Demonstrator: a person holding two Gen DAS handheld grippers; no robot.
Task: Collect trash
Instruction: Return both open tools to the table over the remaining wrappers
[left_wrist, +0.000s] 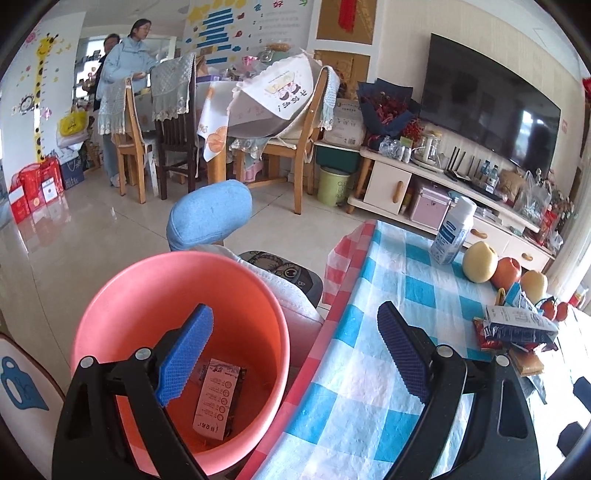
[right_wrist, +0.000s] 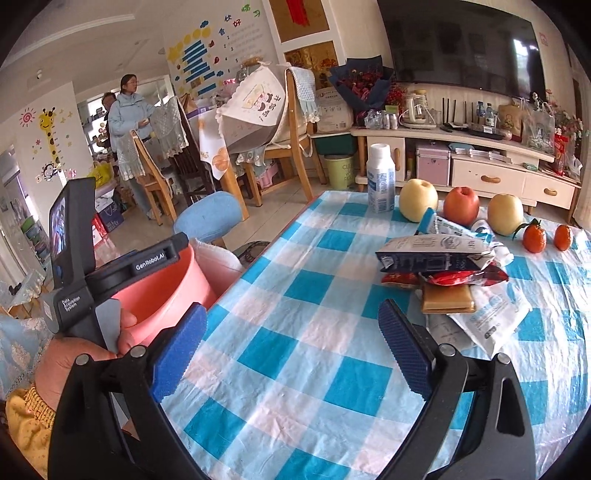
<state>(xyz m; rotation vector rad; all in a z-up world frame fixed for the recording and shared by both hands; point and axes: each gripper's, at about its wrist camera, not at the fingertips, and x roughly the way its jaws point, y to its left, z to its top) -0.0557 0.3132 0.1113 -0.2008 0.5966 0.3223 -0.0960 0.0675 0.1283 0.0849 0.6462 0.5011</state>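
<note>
- Left gripper (left_wrist: 295, 354): blue ribbed pads spread wide, empty, straddling bucket rim and table edge; casing lettered "GenRobot.AI", "Data Acquisition System".
- Right gripper (right_wrist: 291, 350): jaws spread, empty, above blue-checked tablecloth (right_wrist: 295, 295).
- Pink plastic bucket (left_wrist: 122, 295): round, printed wrapper (left_wrist: 218, 398) inside.
- Trash pile (right_wrist: 443, 266): crumpled cartons and wrappers, on the table near the fruit.

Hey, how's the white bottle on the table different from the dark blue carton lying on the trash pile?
The white bottle stands upright by itself near the table's far edge; the dark blue carton lies on its side atop the pile of wrappers. The bottle keeps its round shape, while the carton looks crushed flat. The bottle is mostly white with blue print; the carton is mostly dark. Both sit on the checked tablecloth, still outside the pink bucket.
</note>
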